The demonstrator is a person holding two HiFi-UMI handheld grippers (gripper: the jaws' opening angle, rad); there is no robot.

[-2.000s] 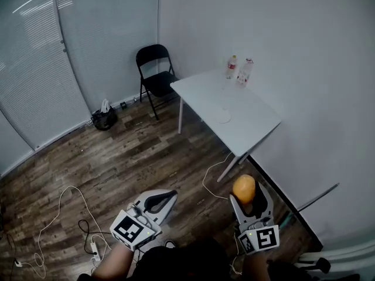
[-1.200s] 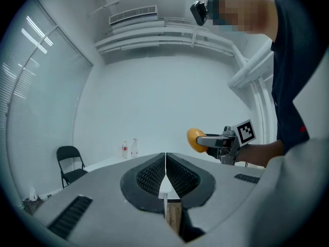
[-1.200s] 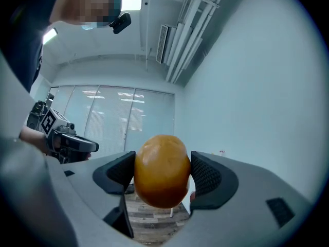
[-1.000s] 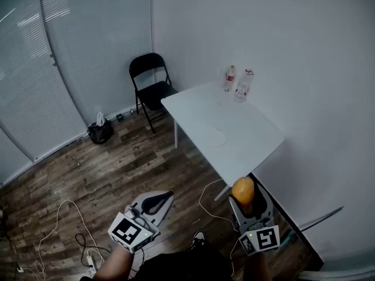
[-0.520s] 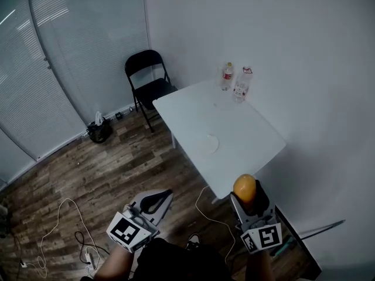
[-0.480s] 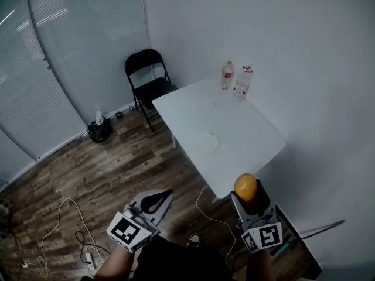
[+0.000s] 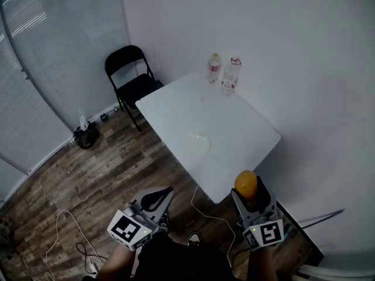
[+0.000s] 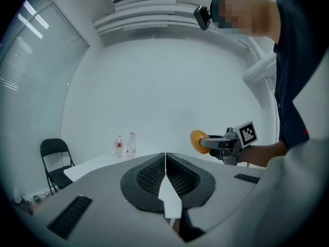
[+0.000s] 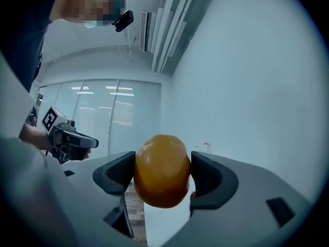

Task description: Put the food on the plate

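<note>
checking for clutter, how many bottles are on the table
2, both at the far end of the white table: a red-labelled bottle and a clear bottle just right of it. None looks hidden.

Left hand-held gripper [image 8: 165, 158]: jaws pressed together, nothing between them. From the jaw tips:
- 3 o'clock: right hand-held gripper [image 8: 204, 143] clamps an orange fruit [image 8: 195, 139].
- 10 o'clock: two bottles [image 8: 131, 144] stand on the white tabletop [image 8: 97, 163].
- 9 o'clock: black folding chair [image 8: 53, 158].
</note>
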